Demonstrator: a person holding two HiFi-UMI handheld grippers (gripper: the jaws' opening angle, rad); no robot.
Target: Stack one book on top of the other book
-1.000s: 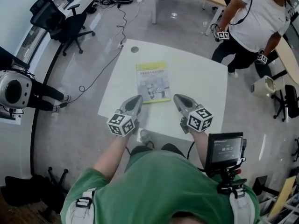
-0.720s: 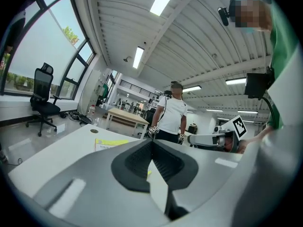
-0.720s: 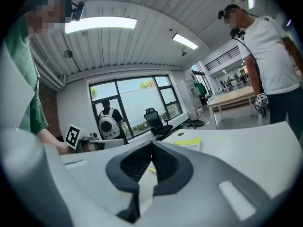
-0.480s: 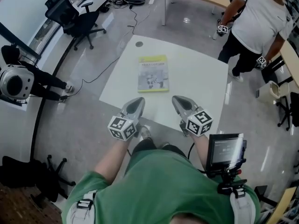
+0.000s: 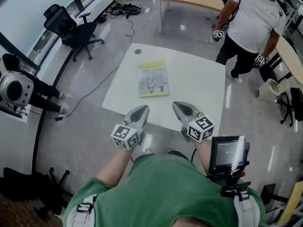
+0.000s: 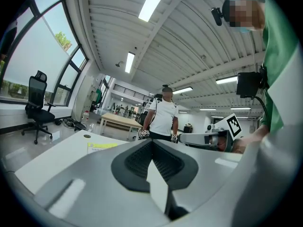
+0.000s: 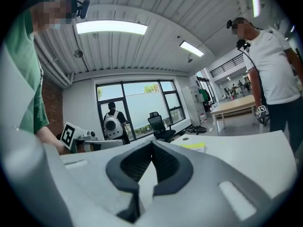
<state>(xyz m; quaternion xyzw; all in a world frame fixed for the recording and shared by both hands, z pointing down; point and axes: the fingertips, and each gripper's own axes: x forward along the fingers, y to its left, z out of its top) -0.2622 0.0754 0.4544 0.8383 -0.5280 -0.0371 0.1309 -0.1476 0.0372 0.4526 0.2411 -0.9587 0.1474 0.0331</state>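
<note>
White table (image 5: 199,84) ahead of my tools. Book (image 5: 153,79) lies well past both tips; only one cover shows, can't tell if a 2nd sits under it. Left gripper (image 5: 140,110) & right gripper (image 5: 180,107) both closed, empty. Vs 1 s ago: both pulled back from book.

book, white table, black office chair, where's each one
book (image 5: 153,79), head view, middle of its cover
white table (image 5: 199,86), head view, bare top right of the book
black office chair (image 5: 57,19), head view, its backrest
</note>
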